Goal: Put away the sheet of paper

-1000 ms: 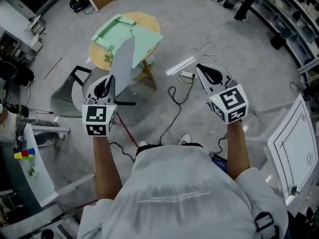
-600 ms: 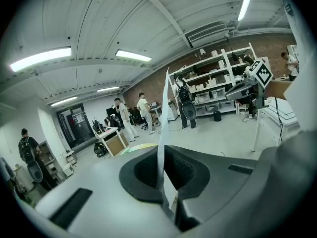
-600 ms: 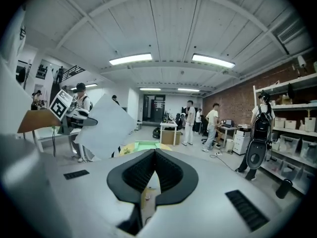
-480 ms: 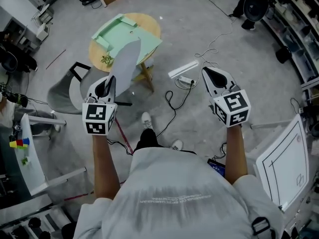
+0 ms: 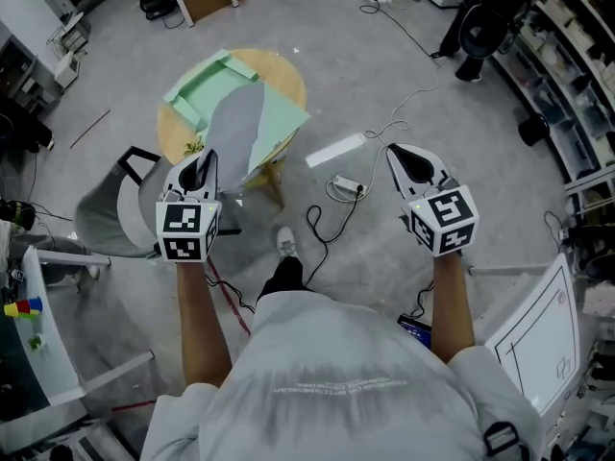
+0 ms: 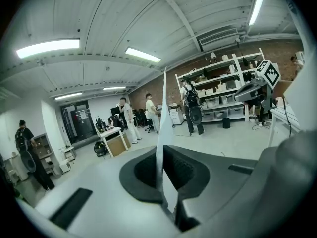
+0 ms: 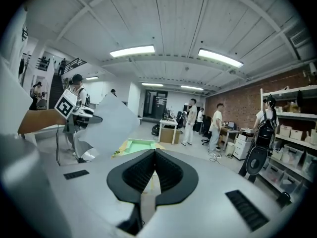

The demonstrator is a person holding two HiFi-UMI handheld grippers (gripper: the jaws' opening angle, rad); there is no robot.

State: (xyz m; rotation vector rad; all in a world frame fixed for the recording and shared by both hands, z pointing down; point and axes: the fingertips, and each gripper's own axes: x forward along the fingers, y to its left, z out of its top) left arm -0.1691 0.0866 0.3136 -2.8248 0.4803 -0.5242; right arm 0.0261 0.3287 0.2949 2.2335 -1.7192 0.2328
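Both moved nearer one table (image 5: 286, 67); left gripper (image 5: 204, 162) pinches one paper sheet (image 5: 236, 128); right gripper (image 5: 409, 157) closed, empty.

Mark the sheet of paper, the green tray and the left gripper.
sheet of paper (image 5: 235, 123): head view, its middle.
green tray (image 5: 283, 113): head view, bare right part.
left gripper (image 5: 205, 158): head view, between fingertips.

The paper sheet (image 5: 235, 128) looks matt, the wooden table (image 5: 285, 65) smooth, the concrete floor (image 5: 356, 70) dull.
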